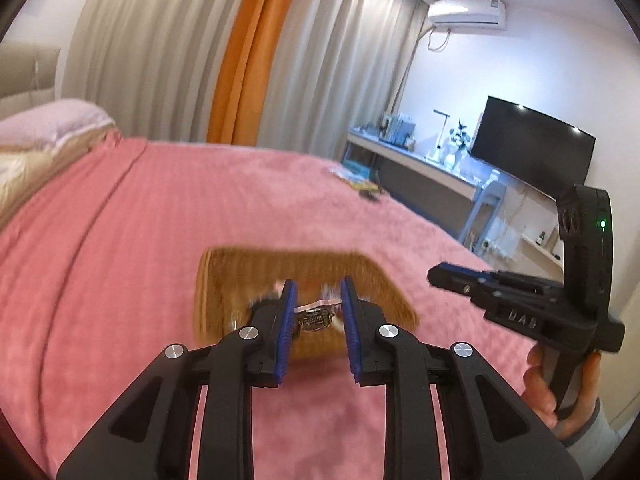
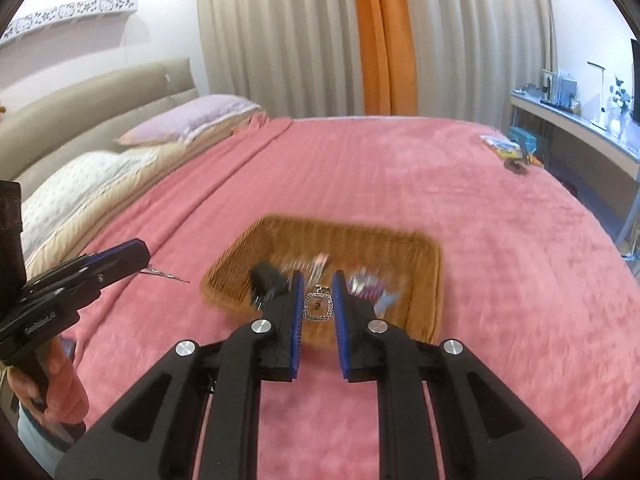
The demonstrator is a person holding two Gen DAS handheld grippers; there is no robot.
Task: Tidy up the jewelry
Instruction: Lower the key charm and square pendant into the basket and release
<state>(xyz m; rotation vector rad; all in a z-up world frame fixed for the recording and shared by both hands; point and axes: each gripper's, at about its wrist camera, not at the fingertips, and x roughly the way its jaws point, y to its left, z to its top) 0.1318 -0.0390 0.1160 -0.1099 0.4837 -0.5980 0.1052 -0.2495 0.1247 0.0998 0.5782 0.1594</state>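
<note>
In the left wrist view, the left gripper (image 1: 318, 284) is closed on a flat metal hair clip (image 1: 318, 305) that spans the gap between its blue pads (image 1: 289, 312); a small ornate metal piece (image 1: 316, 320) hangs just under the clip. In the right wrist view, the right gripper (image 2: 316, 276) is clamped on a square, stone-set pendant (image 2: 318, 307) that sits between its blue pads (image 2: 297, 304), its little loop pointing up. Both held pieces are above the bed, with the basket behind and below them.

To the right in the left wrist view, the right gripper shows from the side, a hand (image 1: 560, 392) wrapped round its grip. To the left in the right wrist view, the left gripper shows from the side with a thin metal strip sticking out of its tip, and a hand (image 2: 60, 384) holds its grip.

Next comes the wicker basket (image 2: 424, 280), low and rectangular, resting on the pink blanket (image 2: 400, 180). Inside lie several small pieces, blurred; one is a dark clip (image 2: 264, 276) near the left end.

Farther off, at the bed's far right corner, lie a few small colourful items (image 2: 508, 148). Pillows (image 2: 188, 120) rest against the padded headboard (image 2: 100, 84) on the left. Beyond the bed hang grey curtains (image 2: 280, 40) with an orange strip (image 2: 384, 40). A desk (image 1: 420, 164) with a dark screen (image 1: 532, 144) stands along the right wall, an air conditioner (image 1: 466, 12) above it.
</note>
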